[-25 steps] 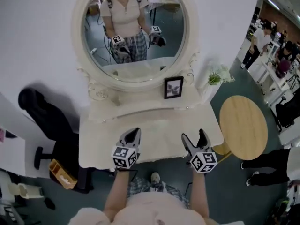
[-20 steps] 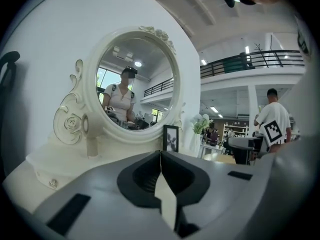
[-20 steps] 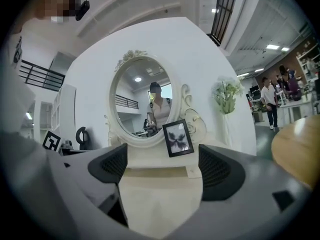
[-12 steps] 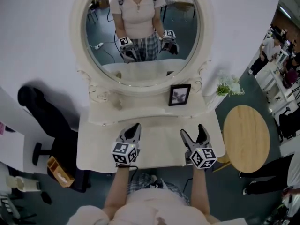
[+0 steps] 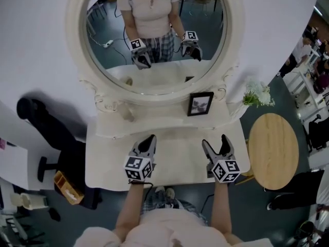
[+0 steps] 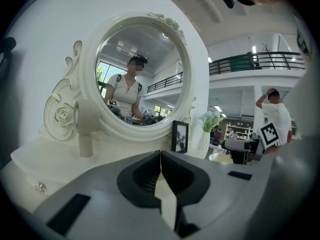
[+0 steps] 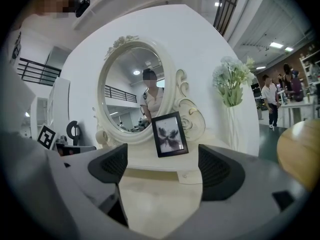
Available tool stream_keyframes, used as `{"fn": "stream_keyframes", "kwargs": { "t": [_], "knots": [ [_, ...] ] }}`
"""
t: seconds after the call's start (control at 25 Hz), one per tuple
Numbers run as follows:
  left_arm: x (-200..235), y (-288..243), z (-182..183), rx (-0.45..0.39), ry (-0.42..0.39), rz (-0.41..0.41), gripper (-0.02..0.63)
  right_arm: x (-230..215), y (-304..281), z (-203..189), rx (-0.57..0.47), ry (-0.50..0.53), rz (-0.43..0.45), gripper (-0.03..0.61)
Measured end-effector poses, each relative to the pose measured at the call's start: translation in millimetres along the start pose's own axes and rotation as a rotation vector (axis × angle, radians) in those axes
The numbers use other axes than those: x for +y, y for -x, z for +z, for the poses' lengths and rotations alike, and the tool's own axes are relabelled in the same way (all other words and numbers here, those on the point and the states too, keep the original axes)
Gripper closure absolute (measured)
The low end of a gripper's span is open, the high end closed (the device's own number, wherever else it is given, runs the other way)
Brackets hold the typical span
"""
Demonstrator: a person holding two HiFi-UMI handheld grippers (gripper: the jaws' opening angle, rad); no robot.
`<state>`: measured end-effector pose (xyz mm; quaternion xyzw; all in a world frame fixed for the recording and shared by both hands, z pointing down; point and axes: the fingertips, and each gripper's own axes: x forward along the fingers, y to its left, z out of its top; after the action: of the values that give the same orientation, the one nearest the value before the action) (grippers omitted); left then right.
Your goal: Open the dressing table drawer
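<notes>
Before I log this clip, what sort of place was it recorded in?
Probably a staged bedroom corner inside a large open workspace: a white dressing table with an oval mirror and picture frame stands against a white wall, while a mezzanine railing and other people show beyond.

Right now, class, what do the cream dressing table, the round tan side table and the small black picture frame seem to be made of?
Cream dressing table: probably painted wood or moulded board; even matte coat, carved scrolls. Round tan side table: light wood or veneer; faint straight grain lines show. Small black picture frame: smooth dark plastic or lacquered wood, undecidable here.
</notes>
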<state>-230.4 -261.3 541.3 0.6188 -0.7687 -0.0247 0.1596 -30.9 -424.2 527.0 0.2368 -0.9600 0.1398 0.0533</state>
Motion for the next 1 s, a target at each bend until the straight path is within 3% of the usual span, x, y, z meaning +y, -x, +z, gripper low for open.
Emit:
{"fn": "stream_keyframes", "kwargs": {
  "t": [0.4, 1.0],
  "knots": [
    [-12.0, -26.7, -45.0, 0.092, 0.046, -0.037, 0.586, -54.9, -19.5, -44.7, 0.104, -0.003, -0.071, 0.153],
    [-8.7, -45.8, -81.1, 0.162, 0.073, -0.072, 0.586, -111.1, -76.8, -111.3, 0.343, 0.053, -0.167, 0.326]
  ]
}}
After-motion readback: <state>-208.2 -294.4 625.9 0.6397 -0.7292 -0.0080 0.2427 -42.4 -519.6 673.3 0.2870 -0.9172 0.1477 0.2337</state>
